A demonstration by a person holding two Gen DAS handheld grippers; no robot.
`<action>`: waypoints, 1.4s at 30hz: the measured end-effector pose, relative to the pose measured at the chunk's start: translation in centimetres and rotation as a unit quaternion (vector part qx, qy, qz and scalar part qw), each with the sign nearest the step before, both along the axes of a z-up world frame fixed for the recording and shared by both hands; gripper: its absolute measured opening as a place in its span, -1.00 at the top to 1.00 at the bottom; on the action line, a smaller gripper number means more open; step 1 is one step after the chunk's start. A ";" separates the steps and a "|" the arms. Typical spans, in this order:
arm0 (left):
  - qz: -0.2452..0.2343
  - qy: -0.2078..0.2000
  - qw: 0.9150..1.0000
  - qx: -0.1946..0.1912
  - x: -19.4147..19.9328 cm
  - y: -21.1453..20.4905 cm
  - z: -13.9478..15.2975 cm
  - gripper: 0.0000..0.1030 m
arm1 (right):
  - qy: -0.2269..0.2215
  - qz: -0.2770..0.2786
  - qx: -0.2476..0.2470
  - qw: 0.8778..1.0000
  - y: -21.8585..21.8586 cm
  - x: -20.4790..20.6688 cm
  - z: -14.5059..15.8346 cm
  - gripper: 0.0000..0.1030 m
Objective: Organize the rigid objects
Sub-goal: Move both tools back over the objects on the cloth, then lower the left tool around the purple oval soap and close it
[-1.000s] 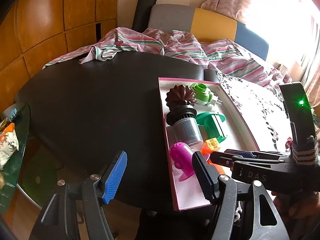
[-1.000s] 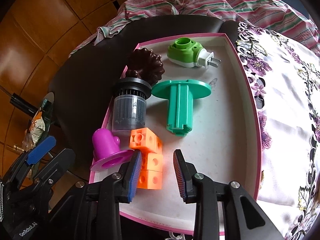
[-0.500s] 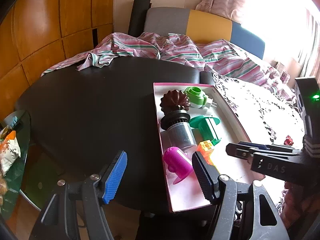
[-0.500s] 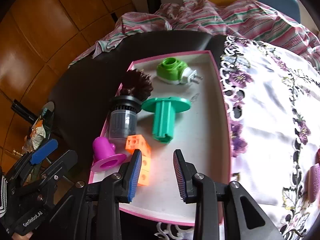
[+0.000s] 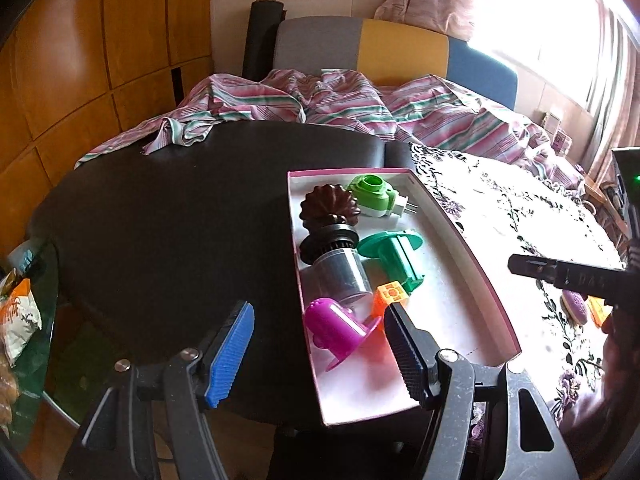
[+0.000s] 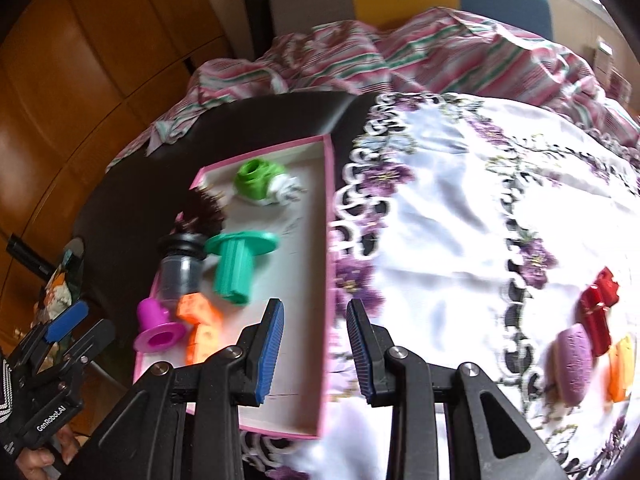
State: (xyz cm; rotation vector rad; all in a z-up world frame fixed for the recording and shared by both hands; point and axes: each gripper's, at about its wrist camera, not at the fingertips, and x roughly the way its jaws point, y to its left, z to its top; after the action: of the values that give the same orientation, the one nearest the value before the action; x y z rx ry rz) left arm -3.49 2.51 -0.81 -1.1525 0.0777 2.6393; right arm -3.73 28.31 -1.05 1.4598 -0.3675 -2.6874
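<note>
1. Held right tool (image 6: 316,340) narrowly parted, empty, above pink tray (image 6: 329,240) rim.
2. Found red piece (image 6: 598,312), purple piece (image 6: 574,364) and orange piece (image 6: 620,368) on flowered cloth (image 6: 460,220), well right of it.
3. Kept left tool (image 5: 316,344) parted, empty, farther off.
4. Showed red piece in right wrist view only.

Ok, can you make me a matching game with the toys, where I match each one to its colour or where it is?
Things:
1. plug-in thing
2. cup-shaped toy
3. cube blocks
4. red piece

Matches:
A. orange
B. lies on the flowered cloth, outside the box
C. light green and white
D. magenta pink

Pairs: 1-C, 2-D, 3-A, 4-B
</note>
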 end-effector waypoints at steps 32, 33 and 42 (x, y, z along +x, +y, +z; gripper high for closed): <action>-0.152 0.011 0.988 -0.036 0.4 13.8 1.0 -0.33 | -0.007 -0.314 -0.033 0.949 25.8 6.0 -2.2 0.37; -0.158 0.012 0.987 -0.039 0.4 14.5 1.0 -0.33 | -0.007 -0.314 -0.035 0.949 25.8 6.1 -2.2 0.37; -0.204 0.006 0.978 -0.051 0.9 19.0 0.4 -0.33 | -0.004 -0.317 -0.040 0.947 25.8 6.4 -2.0 0.37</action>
State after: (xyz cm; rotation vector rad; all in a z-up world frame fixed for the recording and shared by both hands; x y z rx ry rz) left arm -2.64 21.55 -0.44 -1.0213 0.4103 2.2992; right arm 2.68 54.15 -3.01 1.5311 -1.1043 -3.0705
